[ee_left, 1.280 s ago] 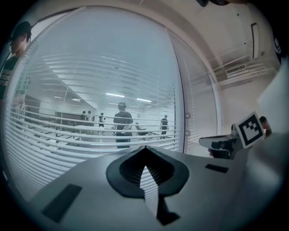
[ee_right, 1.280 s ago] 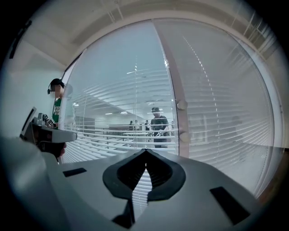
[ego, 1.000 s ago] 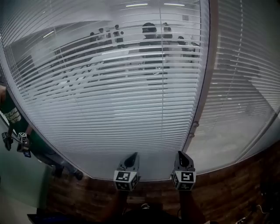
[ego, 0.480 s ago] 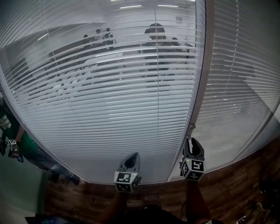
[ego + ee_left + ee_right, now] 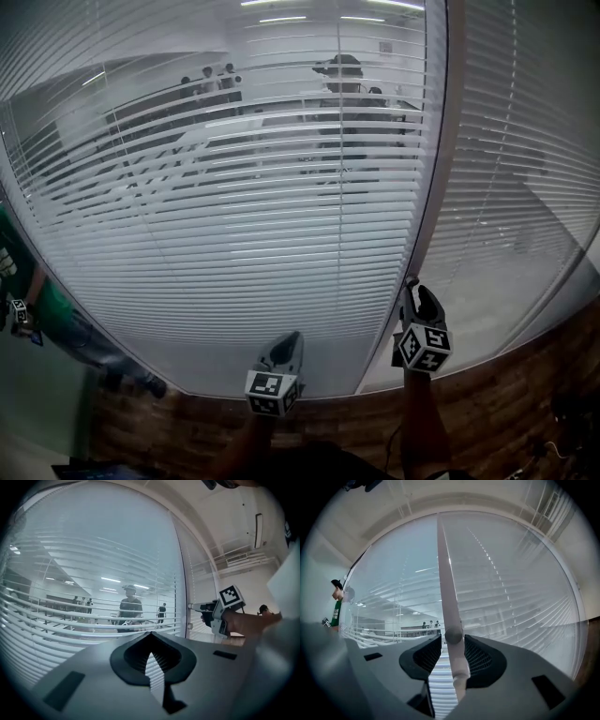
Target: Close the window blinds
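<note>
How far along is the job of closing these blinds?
Done: nothing yet; the slats are tilted open and people show through. In hand: the right hand-held gripper is at the wand, which stands between its jaws, unclamped; they have just been opening. To do: grip the wand and twist it until the slats shut. The left hand-held gripper is shut and empty.

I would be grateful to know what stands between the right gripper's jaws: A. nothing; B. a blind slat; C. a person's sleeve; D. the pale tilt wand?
D: in the right gripper view the pale wand runs up between the jaws of the right gripper, which have just been opening and are not pressing on it.
</note>
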Demonstrator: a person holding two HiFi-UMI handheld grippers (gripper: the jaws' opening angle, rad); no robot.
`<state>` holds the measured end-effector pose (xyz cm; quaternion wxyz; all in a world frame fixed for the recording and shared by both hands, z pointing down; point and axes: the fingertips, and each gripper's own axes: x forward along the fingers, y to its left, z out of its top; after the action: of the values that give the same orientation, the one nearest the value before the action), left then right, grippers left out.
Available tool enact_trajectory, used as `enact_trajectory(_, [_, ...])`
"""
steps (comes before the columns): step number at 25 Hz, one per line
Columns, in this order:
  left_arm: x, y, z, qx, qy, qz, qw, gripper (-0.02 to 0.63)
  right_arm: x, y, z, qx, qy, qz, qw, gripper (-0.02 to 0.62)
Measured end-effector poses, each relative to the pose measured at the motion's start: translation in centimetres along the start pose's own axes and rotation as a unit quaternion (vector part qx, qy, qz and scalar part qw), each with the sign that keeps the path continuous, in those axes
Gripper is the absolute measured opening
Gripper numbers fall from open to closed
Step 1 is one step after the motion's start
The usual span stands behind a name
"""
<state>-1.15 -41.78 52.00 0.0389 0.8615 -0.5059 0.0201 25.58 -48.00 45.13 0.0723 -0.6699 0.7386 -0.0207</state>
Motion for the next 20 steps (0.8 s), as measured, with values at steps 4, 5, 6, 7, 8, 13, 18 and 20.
enact_trajectory(4, [-0.1, 0.2, -0.2, 0.000, -0.002, 0.000, 1.0000, -0.005, 1.0, -0.2, 0.5, 0.008, 0.001, 0.002, 1.000, 0.137])
enact_trajectory(5, [-0.1, 0.4, -0.2, -0.001, -0.003, 0.002, 1.0000, -0.005, 1.1, -0.3, 0.6, 0.016, 0.000, 0.002, 1.000, 0.137])
enact_trajectory(6, [-0.2, 0.5, -0.1, -0.002, -0.004, 0.004, 1.0000, -0.005, 1.2, -0.3, 0.7, 0.027, -0.003, 0.002, 1.000, 0.137])
enact_trajectory(7, [-0.2, 0.6, -0.3, -0.002, -0.003, 0.004, 1.0000, -0.005, 1.2, -0.3, 0.9, 0.036, -0.006, 0.001, 0.999, 0.137])
enact_trajectory(8, [-0.1, 0.7, -0.5, -0.002, -0.001, 0.003, 1.0000, -0.005, 1.2, -0.3, 1.0, 0.041, -0.009, 0.000, 0.999, 0.135])
enact_trajectory(13, [-0.2, 0.5, -0.8, -0.009, 0.000, 0.001, 1.0000, -0.005, 1.2, -0.4, 1.1, 0.041, -0.006, -0.002, 0.999, 0.129])
enact_trajectory(18, [-0.7, 0.5, -0.4, -0.006, 0.000, 0.004, 1.0000, -0.005, 1.2, -0.4, 1.1, 0.036, -0.007, -0.003, 0.999, 0.127])
enact_trajectory(20, [-1.1, 1.0, -0.9, -0.004, 0.010, 0.010, 0.9999, -0.005, 1.1, -0.4, 1.1, 0.034, -0.007, -0.005, 0.999, 0.127])
